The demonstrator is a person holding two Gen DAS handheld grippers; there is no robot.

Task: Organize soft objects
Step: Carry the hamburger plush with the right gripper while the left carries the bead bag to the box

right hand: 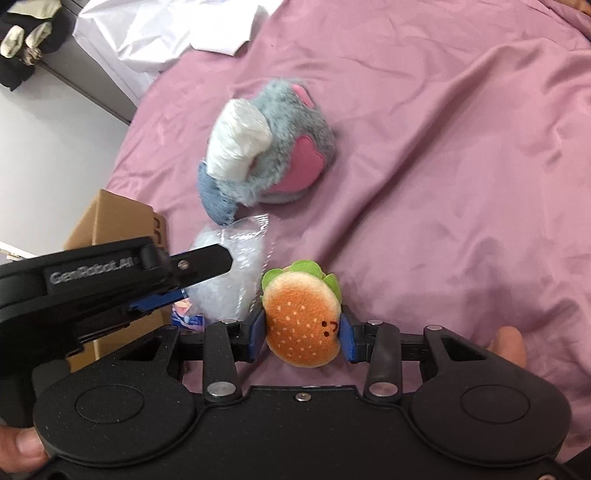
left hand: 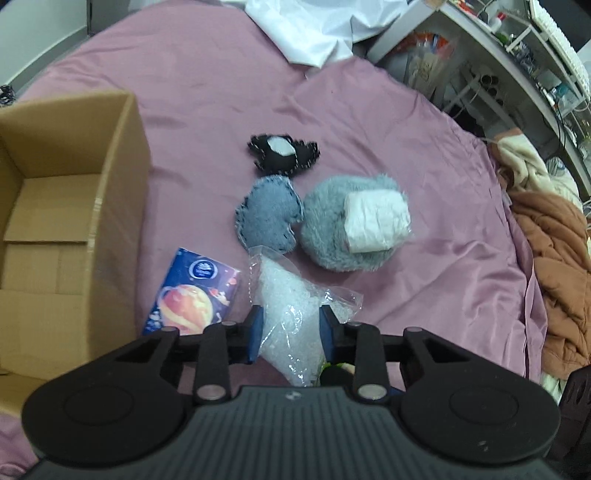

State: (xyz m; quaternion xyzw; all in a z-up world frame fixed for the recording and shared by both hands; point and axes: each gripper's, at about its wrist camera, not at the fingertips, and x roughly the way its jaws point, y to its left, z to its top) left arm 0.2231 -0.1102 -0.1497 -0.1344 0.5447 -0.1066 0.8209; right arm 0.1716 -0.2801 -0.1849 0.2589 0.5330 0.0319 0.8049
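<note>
cardboard box (left hand: 74, 206) left, grey plush (left hand: 343, 225) ahead

Box (left hand: 74, 206) left of tissue pack (left hand: 194, 291); bead bag (left hand: 291, 310) right of pack; wrapped roll (left hand: 376, 221) on furry plush (left hand: 332, 236).

Right gripper (right hand: 302, 334): blue pads pressed on both sides of a small burger plush (right hand: 301, 325), bun face up, green lettuce edge at the far side. Pink bedsheet (right hand: 443, 184) beneath. Left gripper (right hand: 207, 273) reaches in from the left, one finger over a clear plastic bag (right hand: 229, 288) of white filling; whether it grips cannot be told. Beyond lies a grey furry plush (right hand: 295, 147) with pink patches, a white wrapped bundle (right hand: 238, 140) on it. Cardboard box (right hand: 118, 218) at the left edge. White cloth (right hand: 166, 33) at the far end.
</note>
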